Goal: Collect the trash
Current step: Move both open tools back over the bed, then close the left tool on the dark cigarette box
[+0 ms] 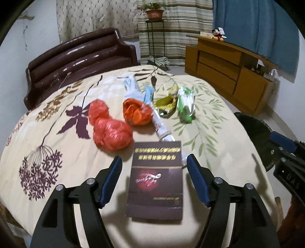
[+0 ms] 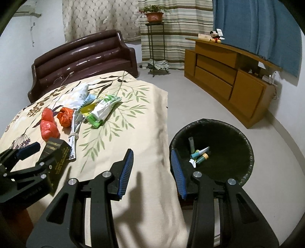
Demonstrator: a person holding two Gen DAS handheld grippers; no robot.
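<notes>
The dark maroon box (image 1: 155,179) lay flat on the floral bedspread (image 1: 57,145), right between my left gripper (image 1: 154,169) fingers, which stood wide apart, one on each side of it; whether either pad touched it, I could not tell. Gold lettering ran across its top, too blurred to read. Just beyond it sat the rest of the trash: two crumpled red plastic bags (image 1: 109,126) pressed together, an orange wrapper (image 1: 136,112) beside them, a long white-and-blue twisted wrapper (image 1: 152,106) running back across the bed, a yellow packet (image 1: 165,103) and a green-and-white packet (image 1: 185,105) farther right.

My right gripper (image 2: 151,169) hung over the bed's edge, fingers wide and holding nothing. Past its right finger stood the black-lined trash bin (image 2: 246,150) on the floor, with a few small tubes and scraps (image 2: 198,153) in the bottom.

Behind the bed were a brown leather sofa (image 2: 85,55), a potted plant (image 2: 154,16) on a metal stand, and a wooden cabinet (image 2: 225,74) with a Mickey Mouse toy (image 2: 215,37) on top.
</notes>
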